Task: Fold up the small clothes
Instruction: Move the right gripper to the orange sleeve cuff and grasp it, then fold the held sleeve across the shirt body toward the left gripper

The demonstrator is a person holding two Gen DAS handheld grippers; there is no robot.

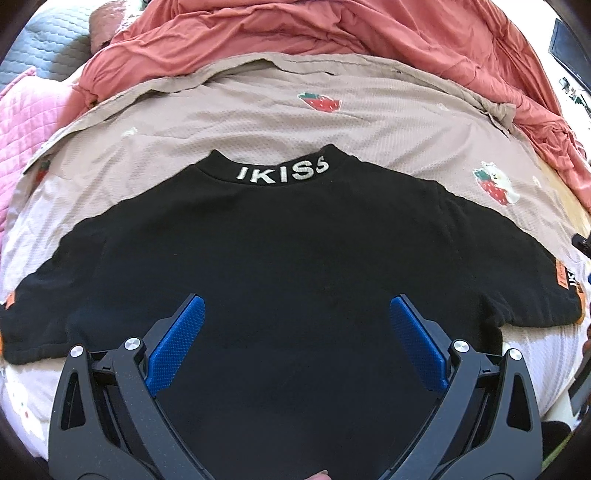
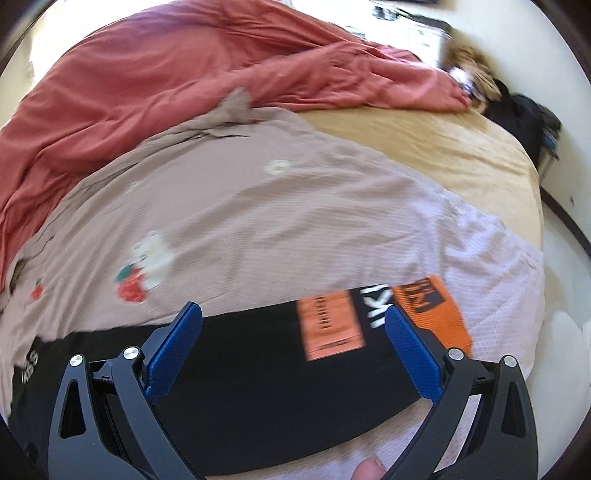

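While the black T-shirt (image 1: 280,251) lies flat and spread out, back side up with its lettered collar (image 1: 282,172) pointing away from us, we hold both tools over it with nothing gripped. We take this as the moment before the first fold: the shirt looks smoothed and squared, which gives us clean edges to grab.

Our left gripper (image 1: 295,350) hangs over the middle of the shirt's body, its blue pads (image 1: 173,354) spread wide, black cloth showing between them and ahead of them up to the collar. Both sleeves stretch out to either side of this tool.

Our right gripper (image 2: 293,350) has its fingers wide apart as well and sits over the right sleeve (image 2: 280,354), whose orange patch (image 2: 330,325) lies between the fingers and whose orange cuff (image 2: 434,310) shows just past the right-hand one. We judge it is placed there because that sleeve is the natural first piece to pinch and bring inward. This view is blurred, so finer detail is lost.

Beneath the shirt and beyond the fingertips lies a beige blanket (image 1: 258,110) printed with strawberries, serving as our folding surface. Farther ahead a rumpled red quilt (image 1: 314,33) is pushed back, clear of the working area.
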